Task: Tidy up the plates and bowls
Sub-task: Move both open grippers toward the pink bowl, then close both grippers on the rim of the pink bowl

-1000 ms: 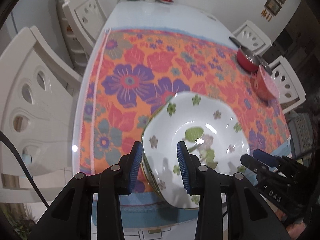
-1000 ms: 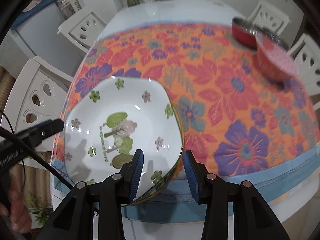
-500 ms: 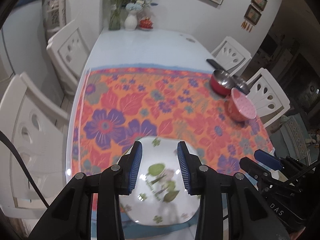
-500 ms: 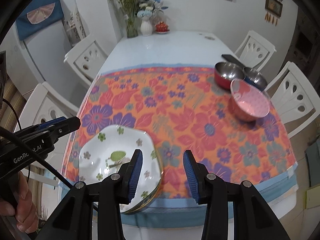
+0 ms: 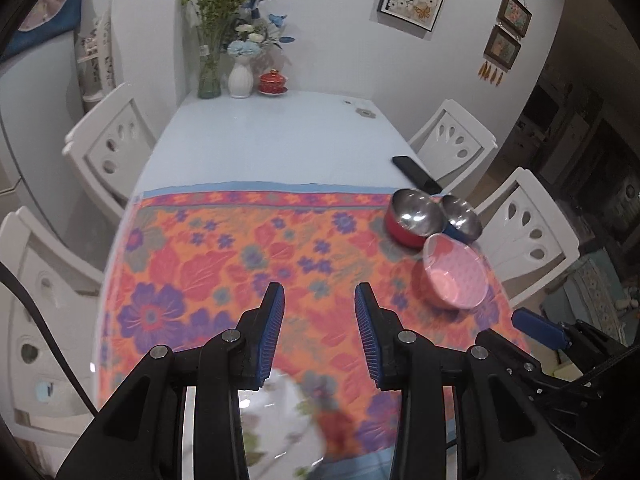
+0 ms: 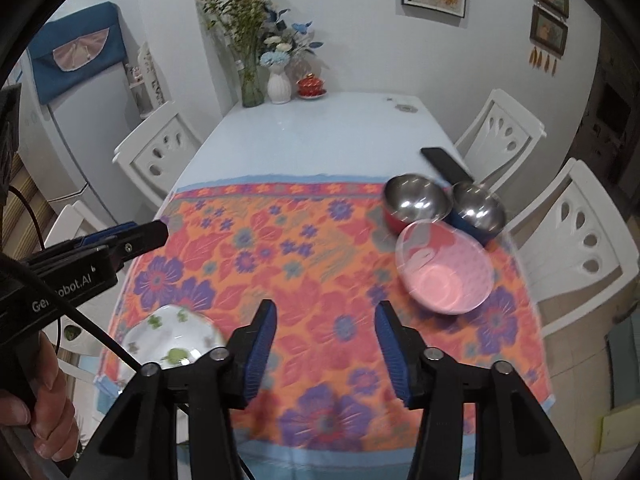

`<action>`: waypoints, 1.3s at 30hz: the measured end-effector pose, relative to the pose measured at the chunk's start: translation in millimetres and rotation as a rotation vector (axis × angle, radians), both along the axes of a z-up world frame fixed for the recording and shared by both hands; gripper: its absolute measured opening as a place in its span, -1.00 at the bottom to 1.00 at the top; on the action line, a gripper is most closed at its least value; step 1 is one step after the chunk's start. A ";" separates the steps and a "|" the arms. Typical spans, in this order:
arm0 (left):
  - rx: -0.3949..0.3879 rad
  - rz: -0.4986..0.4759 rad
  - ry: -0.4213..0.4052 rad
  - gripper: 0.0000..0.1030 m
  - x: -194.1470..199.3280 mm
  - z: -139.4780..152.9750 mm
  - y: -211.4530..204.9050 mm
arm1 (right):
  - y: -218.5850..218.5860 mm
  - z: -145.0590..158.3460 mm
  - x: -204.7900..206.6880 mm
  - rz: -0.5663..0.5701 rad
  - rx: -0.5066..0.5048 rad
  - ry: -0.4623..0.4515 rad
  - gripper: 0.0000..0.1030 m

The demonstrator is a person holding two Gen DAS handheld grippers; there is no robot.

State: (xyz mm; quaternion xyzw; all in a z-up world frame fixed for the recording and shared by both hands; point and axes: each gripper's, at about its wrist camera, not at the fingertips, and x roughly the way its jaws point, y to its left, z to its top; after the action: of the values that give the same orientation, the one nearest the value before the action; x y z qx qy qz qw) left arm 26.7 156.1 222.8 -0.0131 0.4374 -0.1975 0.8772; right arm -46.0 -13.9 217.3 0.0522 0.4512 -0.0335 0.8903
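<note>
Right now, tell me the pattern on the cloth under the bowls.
The cloth is orange with big purple and red flowers and a blue border; the right wrist view shows it best.

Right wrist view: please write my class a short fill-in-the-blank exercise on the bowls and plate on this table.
1. The pink bowl stands nearest the two ____ bowls, one red outside, one blue.
2. The white plate with green flowers lies at the near ____ corner of the floral cloth.
3. Between the pads of the right tongs there is ____.
4. The black phone lies on the bare ____ tabletop.

Missing words: steel; left; nothing; blue
</note>
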 end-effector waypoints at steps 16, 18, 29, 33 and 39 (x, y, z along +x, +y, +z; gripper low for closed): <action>0.020 -0.013 0.067 -0.34 19.8 -43.2 -143.4 | -173.9 -30.6 22.1 -0.080 0.018 0.044 -0.02; 0.029 -0.024 0.085 -0.34 23.8 -53.8 -156.9 | -200.1 -40.2 25.8 -0.109 0.068 0.054 -0.02; 0.029 -0.035 0.228 -0.34 56.6 -133.6 -210.0 | -265.1 -127.0 70.7 -0.114 0.276 0.169 -0.02; 0.061 -0.020 0.236 -0.34 60.9 -149.3 -220.4 | -263.7 -151.7 85.2 -0.093 0.293 0.204 -0.02; 0.081 -0.014 0.235 -0.34 65.7 -163.4 -227.9 | -259.0 -172.7 100.6 -0.061 0.276 0.224 -0.28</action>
State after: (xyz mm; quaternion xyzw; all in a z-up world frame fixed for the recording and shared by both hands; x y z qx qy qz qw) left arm 92.5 -71.8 59.4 0.0024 0.5449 -0.1827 0.8183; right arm 54.6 -272.9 44.6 0.1836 0.5461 -0.0040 0.8173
